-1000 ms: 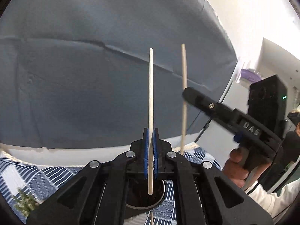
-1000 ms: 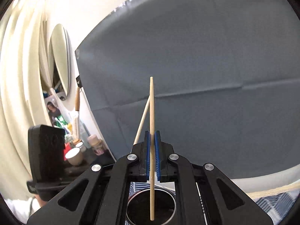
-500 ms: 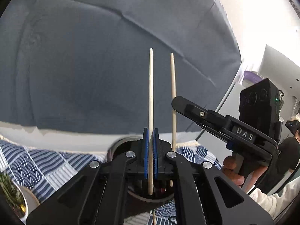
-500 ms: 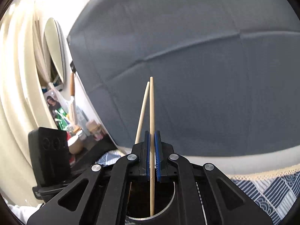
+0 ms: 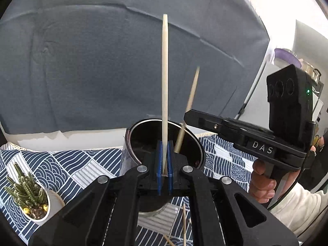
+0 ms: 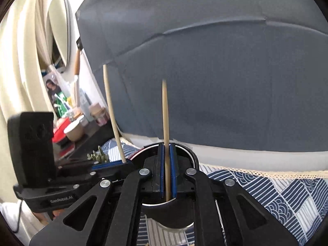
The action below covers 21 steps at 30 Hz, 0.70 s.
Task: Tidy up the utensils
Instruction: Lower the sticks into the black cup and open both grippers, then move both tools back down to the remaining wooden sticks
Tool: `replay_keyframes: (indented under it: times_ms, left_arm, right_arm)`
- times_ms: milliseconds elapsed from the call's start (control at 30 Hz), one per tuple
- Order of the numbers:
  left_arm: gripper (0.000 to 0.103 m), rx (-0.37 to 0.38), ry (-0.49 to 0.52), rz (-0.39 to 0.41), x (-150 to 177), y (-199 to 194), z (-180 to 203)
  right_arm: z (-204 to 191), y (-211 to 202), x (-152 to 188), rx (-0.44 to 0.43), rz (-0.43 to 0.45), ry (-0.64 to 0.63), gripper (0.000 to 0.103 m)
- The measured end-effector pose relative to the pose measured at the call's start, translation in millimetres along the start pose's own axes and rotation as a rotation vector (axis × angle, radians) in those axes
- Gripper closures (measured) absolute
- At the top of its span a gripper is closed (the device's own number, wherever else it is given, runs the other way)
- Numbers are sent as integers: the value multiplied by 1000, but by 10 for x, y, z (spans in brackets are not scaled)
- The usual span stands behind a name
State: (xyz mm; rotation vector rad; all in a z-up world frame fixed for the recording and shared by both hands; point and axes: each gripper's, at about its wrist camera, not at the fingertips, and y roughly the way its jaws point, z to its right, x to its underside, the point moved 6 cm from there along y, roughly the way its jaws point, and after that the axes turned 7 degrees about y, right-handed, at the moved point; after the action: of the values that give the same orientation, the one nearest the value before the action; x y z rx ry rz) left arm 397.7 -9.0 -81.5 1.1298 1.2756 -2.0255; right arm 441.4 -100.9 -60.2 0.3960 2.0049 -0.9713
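- Together, the blue pads of the left gripper (image 5: 164, 143) stand clamped on a pale chopstick (image 5: 165, 71); the stick rises upright from the jaws, its pointed tip high against the grey backdrop (image 5: 92, 61)
- Looser, the right gripper (image 6: 167, 145) has just been easing its jaws apart; a second chopstick (image 6: 165, 123) stands between the pads, with a sliver of gap on either side and no visible squeeze
- From the left wrist view, that second chopstick leans to the right and is blurred, its lower end inside the rim of the metal cup (image 5: 131, 135); the right gripper's fingers reach over the cup's right edge
- Both sets of jaws sit directly above the cup's dark mouth; the cup stands upright on a blue-and-white wave-patterned tablecloth (image 5: 71, 164)
- More thin sticks (image 5: 184, 221) lie loose on the cloth in front of the cup, partly hidden by the left gripper's frame
- A small potted cactus (image 5: 26, 192) in a white pot stands on the cloth, well to the left of the cup
- At the right edge, a hand (image 5: 262, 184) grips the right gripper's handle; a white sleeve (image 5: 297, 205) runs off below it
- Beyond the table's left end, the right wrist view takes in a crowded shelf (image 6: 78, 131) of bowls and jars beside pale curtains
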Motion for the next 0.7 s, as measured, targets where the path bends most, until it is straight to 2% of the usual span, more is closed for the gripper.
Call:
replay_keyframes:
  times_ms: [67,133,200,233,267,333,400,433,467,500,533,600,667,700]
  left_arm:
    - [98,-12,6,3,25,-68,-14]
    - [87,-19,-2,4,20,-126,-10]
    - [78,-28,-2,4,25,-172,-17]
    - [76,-35,-2,3,28,-207,-17]
    - [73,-39,-1,3,29,-231,-10]
    - [66,-53,-1,5,41,-315,-16]
    - [55,-68,-4,7,59,-378,-34]
    - [52,-73,-8,6,68,-414,-40]
    - [42,-82,-11,4,76,-456,-40]
    - [37,-98,-13,2,84,-503,-49]
    - [37,-104,-13,2,93,-549,-48]
    - [32,-102,-19,-9,111,-632,-24]
    - [32,-101,-20,-15,125,-720,-11]
    - [29,-104,-18,-16,141,-770,-5]
  right_arm:
    - [-19,-38,8,16,-5,-6,94]
    - [-25,-71,6,42,-9,-7,94]
    - [-7,-147,9,60,-8,-12,85]
    - [-13,-173,2,71,-4,-19,76]
    - [-21,-219,-5,77,0,-27,72]
    - [-32,-304,-21,80,3,-37,70]
    - [-40,-390,-31,93,13,-47,62]
    - [-46,-446,-30,95,15,-52,55]
    - [-57,-492,-27,97,17,-56,46]
    - [-59,-523,-25,101,20,-57,42]
    - [-71,-579,-19,105,23,-57,36]
    - [-107,-641,1,102,16,-53,34]
    - [-115,-707,32,119,17,-45,24]
    - [-117,-738,47,124,18,-42,23]
